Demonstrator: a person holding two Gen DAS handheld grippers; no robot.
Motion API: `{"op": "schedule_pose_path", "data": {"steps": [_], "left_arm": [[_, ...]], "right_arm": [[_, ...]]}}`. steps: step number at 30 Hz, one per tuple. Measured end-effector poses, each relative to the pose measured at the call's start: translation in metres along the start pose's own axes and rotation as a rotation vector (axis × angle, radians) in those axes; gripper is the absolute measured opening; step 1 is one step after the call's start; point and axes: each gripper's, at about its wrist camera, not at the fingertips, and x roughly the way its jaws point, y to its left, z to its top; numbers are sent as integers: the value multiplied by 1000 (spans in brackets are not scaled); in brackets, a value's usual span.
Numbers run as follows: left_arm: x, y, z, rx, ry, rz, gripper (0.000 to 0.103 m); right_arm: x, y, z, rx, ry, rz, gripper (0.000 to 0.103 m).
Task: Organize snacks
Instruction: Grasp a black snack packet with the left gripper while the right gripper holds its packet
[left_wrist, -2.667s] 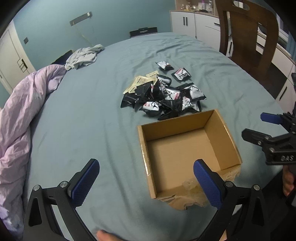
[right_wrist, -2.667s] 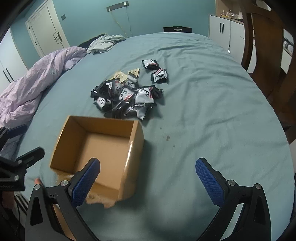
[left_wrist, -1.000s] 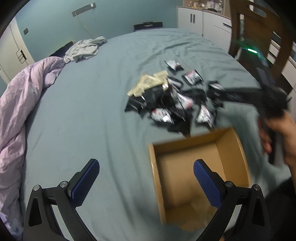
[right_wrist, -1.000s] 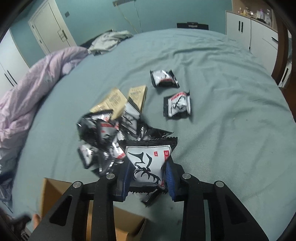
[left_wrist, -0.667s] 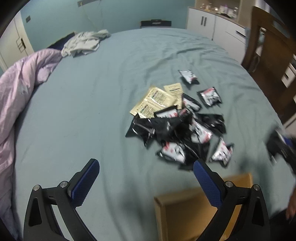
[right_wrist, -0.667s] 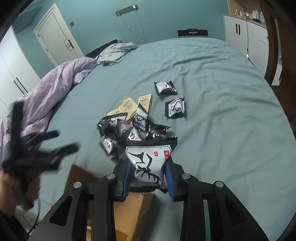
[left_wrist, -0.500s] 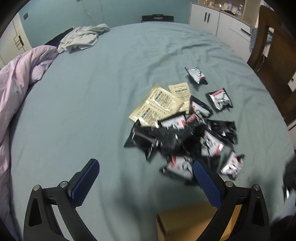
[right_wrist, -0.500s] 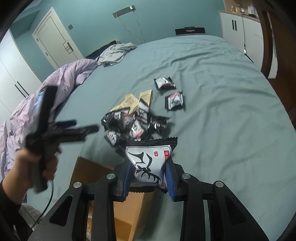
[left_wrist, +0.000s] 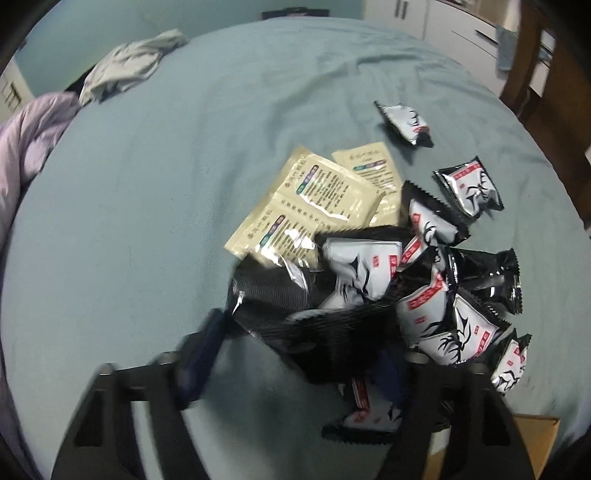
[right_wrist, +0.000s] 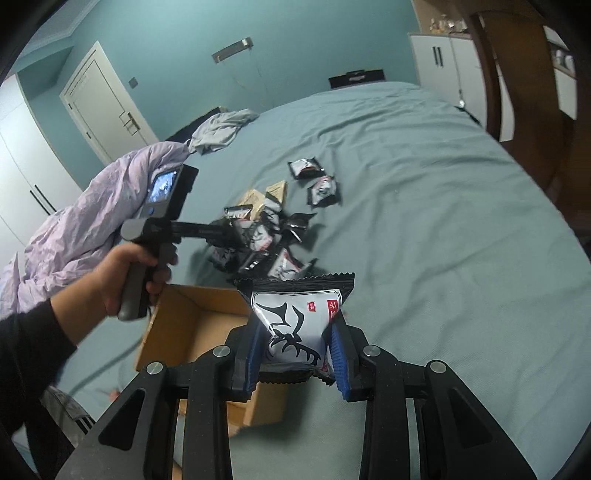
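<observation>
A pile of black-and-white snack packets lies on the teal bed, with two tan sachets at its far edge. My left gripper hangs low over the pile's near left side. Its jaws are closing around a black packet, and sheet still shows beside the blurred left pad. In the right wrist view a hand holds that gripper against the pile. My right gripper is shut on a deer-print snack packet, held over the near right corner of the open cardboard box.
A crumpled purple duvet and a grey garment lie along the bed's left side. A wooden chair and white cabinets stand to the right. Two single packets lie beyond the pile. Bare sheet spreads right of the box.
The left gripper dropped onto the pile and its wide jaws narrowed around a black packet. The right gripper rose and pulled back over the box, still holding its packet.
</observation>
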Motion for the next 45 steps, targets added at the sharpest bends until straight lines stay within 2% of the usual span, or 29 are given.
{"op": "schedule_pose_path", "data": {"steps": [1, 4, 10, 13, 16, 20, 24, 27, 30, 32, 37, 38, 41, 42, 45], "left_arm": [[-1, -1, 0, 10, 4, 17, 45], [-13, 3, -2, -33, -4, 3, 43], [-89, 11, -16, -77, -133, 11, 42], [-127, 19, -27, -96, -175, -28, 42], [-161, 24, -42, -91, -199, -33, 42], [-189, 19, -66, -80, -211, -47, 42], [-213, 12, -97, -122, -231, -140, 42], [-213, 4, -120, -156, -243, -175, 42], [-191, -13, -142, -134, -229, -141, 42], [-174, -22, -143, -100, -180, -89, 42], [-146, -37, -136, -47, -136, -52, 42], [-142, -39, -136, -41, -129, -64, 42], [-128, -47, -136, -48, -81, -194, 42], [-124, -50, -134, -49, -71, -211, 42], [-116, -57, -127, -39, -76, -165, 42]], "right_arm": [[1, -1, -4, 7, 7, -7, 30], [-1, -2, -14, 34, 17, -9, 30], [-1, 4, -9, 31, -25, -25, 30], [-4, 10, -11, 8, -52, -24, 30], [-6, 15, -14, -16, -67, -33, 30], [-6, 16, -18, -28, -72, -55, 30], [-6, 15, -17, -14, -76, -51, 30], [-2, 15, -16, -18, -71, -53, 30], [5, 16, -15, -18, -52, -63, 30], [9, 16, -13, -18, -37, -73, 30], [15, 13, -8, -3, -40, -60, 30], [17, 13, -9, -1, -38, -60, 30], [24, 11, -8, 5, -23, -71, 30], [26, 10, -8, 9, -19, -71, 30], [28, 9, -7, 15, -14, -81, 30]]}}
